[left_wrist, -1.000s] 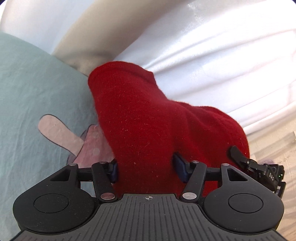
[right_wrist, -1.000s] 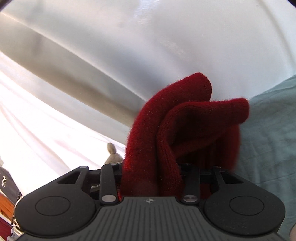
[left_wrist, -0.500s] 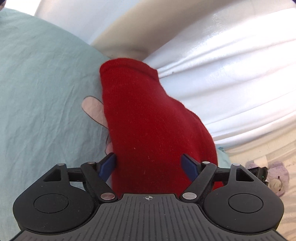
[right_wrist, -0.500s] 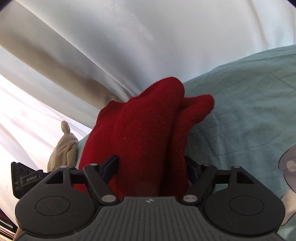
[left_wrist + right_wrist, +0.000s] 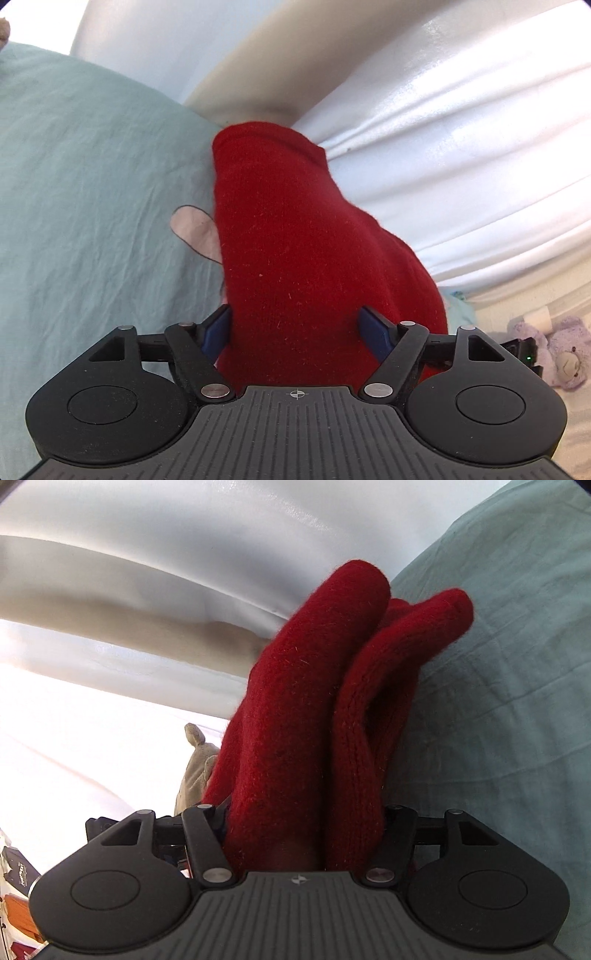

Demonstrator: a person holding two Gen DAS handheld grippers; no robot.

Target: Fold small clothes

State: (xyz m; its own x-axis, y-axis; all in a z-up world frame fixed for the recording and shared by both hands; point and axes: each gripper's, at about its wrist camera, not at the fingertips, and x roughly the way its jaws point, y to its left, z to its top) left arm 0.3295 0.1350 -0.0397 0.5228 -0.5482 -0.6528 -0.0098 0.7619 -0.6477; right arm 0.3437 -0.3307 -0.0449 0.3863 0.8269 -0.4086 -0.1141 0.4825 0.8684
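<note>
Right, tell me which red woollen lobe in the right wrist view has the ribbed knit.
The right-hand lobe, beside the pale teal sheet; the left-hand lobe is smooth and fuzzy and reaches higher.

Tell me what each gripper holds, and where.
Left gripper: nothing firmly; jaws, just opened, straddle the red knit glove at its near end. Right gripper: jaws just closing around the glove's near end; pads hidden, grip uncertain.

Right tongs' tips (image 5: 303, 823) behind red knit (image 5: 306, 720)
</note>
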